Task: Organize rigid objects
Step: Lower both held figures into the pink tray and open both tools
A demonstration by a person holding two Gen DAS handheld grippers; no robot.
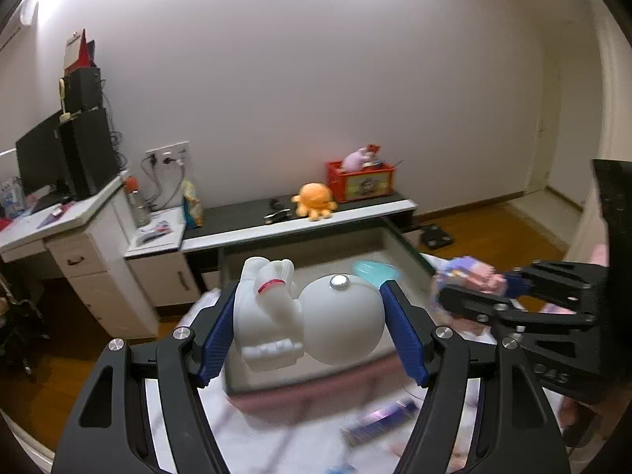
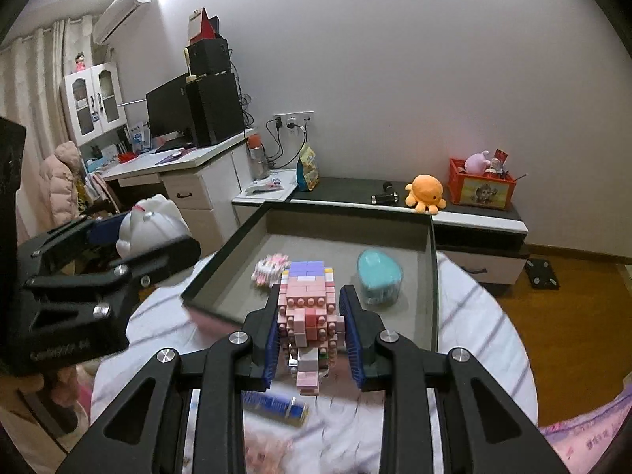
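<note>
1. The left tongs (image 1: pixel 306 316) pinch a white figurine (image 1: pixel 308 312) between their blue pads; the figurine has a round head with a silver stud on top and a thin red band on one limb. It hangs in the air in front of the grey tray (image 1: pixel 316 245), clear of the surface below.
2. The right tongs (image 2: pixel 310 322) are pressed in on a pink brick-built figure (image 2: pixel 312 316), whose lilac top points toward the tray and whose pale lower blocks reach back between the arms. It too is held off the surface.
3. The grey tray (image 2: pixel 237 264) has dark walls and lies on a white cloth with thin stripes (image 2: pixel 474 324).
4. Inside the tray sit a teal lidded box (image 2: pixel 379 276) toward the right side and a small pink-and-white bundle (image 2: pixel 270 268) toward the left, apart from each other.
5. A blue-and-purple pack (image 2: pixel 276 405) lies on the cloth just before the tray's near edge, blurred in both views.
6. Behind the tray runs a low cabinet with a dark top (image 2: pixel 355 189). On it stand an orange octopus plush (image 2: pixel 426 191) and a red crate (image 2: pixel 482 189) holding small toys.
7. Farther left is a white desk (image 2: pixel 197 158) bearing a monitor (image 2: pixel 166 114) and black speakers (image 2: pixel 213 106).
</note>
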